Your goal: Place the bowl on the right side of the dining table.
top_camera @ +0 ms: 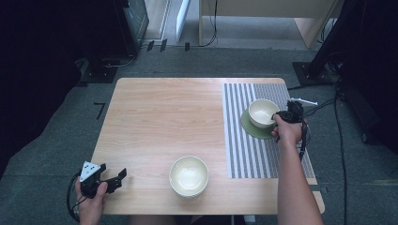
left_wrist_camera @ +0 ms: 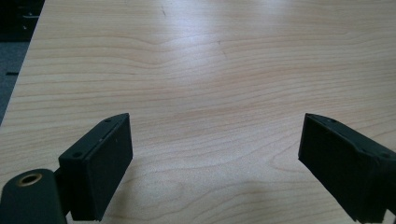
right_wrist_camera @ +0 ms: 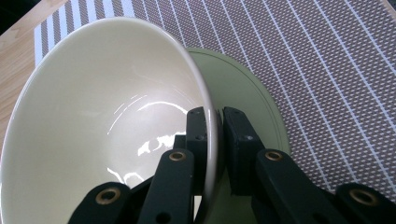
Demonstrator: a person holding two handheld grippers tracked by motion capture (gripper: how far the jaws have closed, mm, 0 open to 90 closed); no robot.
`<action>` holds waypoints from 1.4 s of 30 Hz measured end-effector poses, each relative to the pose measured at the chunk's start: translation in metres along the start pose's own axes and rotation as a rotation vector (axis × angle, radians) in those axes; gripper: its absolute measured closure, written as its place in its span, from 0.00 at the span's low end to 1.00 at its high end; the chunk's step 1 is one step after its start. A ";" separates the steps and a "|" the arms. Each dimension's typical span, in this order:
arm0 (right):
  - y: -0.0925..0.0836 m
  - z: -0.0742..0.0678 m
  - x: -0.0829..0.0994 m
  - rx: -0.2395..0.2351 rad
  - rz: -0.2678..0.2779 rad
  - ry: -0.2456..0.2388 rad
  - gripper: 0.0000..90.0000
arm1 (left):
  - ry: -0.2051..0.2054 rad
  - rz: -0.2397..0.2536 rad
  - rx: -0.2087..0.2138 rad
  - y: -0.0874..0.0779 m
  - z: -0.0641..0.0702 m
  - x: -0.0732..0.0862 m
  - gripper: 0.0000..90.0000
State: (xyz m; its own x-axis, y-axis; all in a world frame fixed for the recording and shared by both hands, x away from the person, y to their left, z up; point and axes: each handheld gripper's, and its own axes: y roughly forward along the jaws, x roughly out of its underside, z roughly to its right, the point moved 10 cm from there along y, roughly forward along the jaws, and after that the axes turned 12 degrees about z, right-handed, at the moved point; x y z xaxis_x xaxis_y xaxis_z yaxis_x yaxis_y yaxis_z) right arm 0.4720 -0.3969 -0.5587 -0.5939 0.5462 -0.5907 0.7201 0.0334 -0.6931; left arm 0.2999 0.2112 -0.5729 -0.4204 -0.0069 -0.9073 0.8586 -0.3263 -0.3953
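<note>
My right tongs (right_wrist_camera: 215, 122) are pinched shut on the rim of the cream glazed ceramic bowl (right_wrist_camera: 93, 112), one black jaw inside the wall and one outside, at the lower middle of the right gripper view. In the high view that bowl (top_camera: 262, 111) sits at the right of the frame on the round pale-green saucer (top_camera: 248, 127), which lies on the grey-and-white striped placemat (top_camera: 244, 154). My left tongs (top_camera: 110, 180) wait at the lower left of the high view with jaws spread wide, nothing between them, over the bare light wooden table (left_wrist_camera: 210, 70). A second cream ceramic bowl (top_camera: 188, 175) stands at the lower middle, near the front edge.

The bowl looks seated on the saucer, I judge. To finish this well I should keep my wrist steady, make sure the base is flat and centred, then ease the jaws apart and draw straight back, so the thin rim is not dragged or tipped.
</note>
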 end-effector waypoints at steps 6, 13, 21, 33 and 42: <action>0.000 0.000 0.000 0.013 -0.007 0.002 0.92 | -0.001 0.001 -0.002 0.000 0.000 0.000 0.11; -0.003 -0.003 -0.001 -0.045 0.025 -0.002 0.78 | 0.002 -0.004 0.004 0.000 0.001 0.000 0.11; -0.013 -0.005 0.001 -0.101 0.103 -0.084 0.46 | 0.005 -0.001 -0.001 0.000 0.001 0.000 0.11; -0.045 -0.006 0.000 -0.144 0.293 -0.200 0.14 | -0.002 -0.001 -0.004 0.000 0.000 0.000 0.11; -0.059 -0.020 0.008 -0.207 0.410 -0.260 0.00 | -0.001 0.000 -0.005 0.000 0.000 0.000 0.11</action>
State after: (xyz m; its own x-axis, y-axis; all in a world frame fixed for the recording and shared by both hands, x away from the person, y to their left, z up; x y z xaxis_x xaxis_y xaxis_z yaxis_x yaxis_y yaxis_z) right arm 0.4323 -0.3775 -0.5140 -0.2989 0.3245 -0.8974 0.9522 0.0395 -0.3029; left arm 0.2996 0.2117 -0.5729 -0.4204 -0.0085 -0.9073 0.8602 -0.3220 -0.3956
